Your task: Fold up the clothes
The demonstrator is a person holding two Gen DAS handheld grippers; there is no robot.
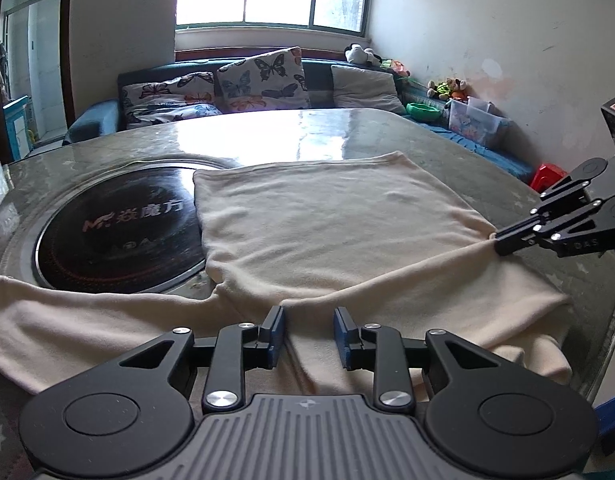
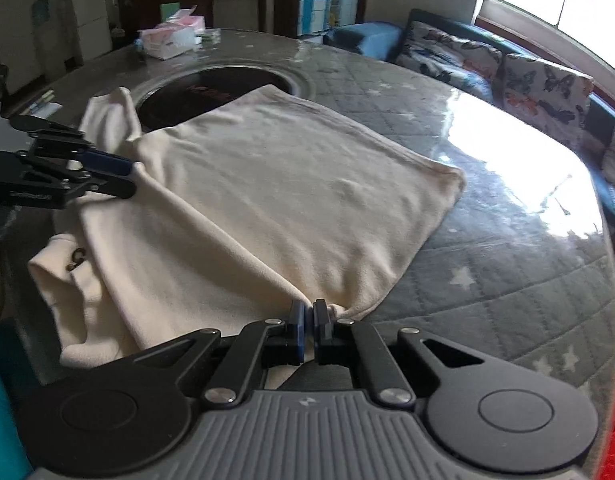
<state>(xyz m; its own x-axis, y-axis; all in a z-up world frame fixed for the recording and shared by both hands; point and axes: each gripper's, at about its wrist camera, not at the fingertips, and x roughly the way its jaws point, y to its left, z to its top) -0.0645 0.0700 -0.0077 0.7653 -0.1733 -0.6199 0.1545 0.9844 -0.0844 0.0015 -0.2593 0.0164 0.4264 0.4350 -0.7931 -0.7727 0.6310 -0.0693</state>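
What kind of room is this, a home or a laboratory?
Most likely a home living and dining room: a sofa with butterfly cushions under the window, soft toys by the wall, and a round table with a built-in cooktop.
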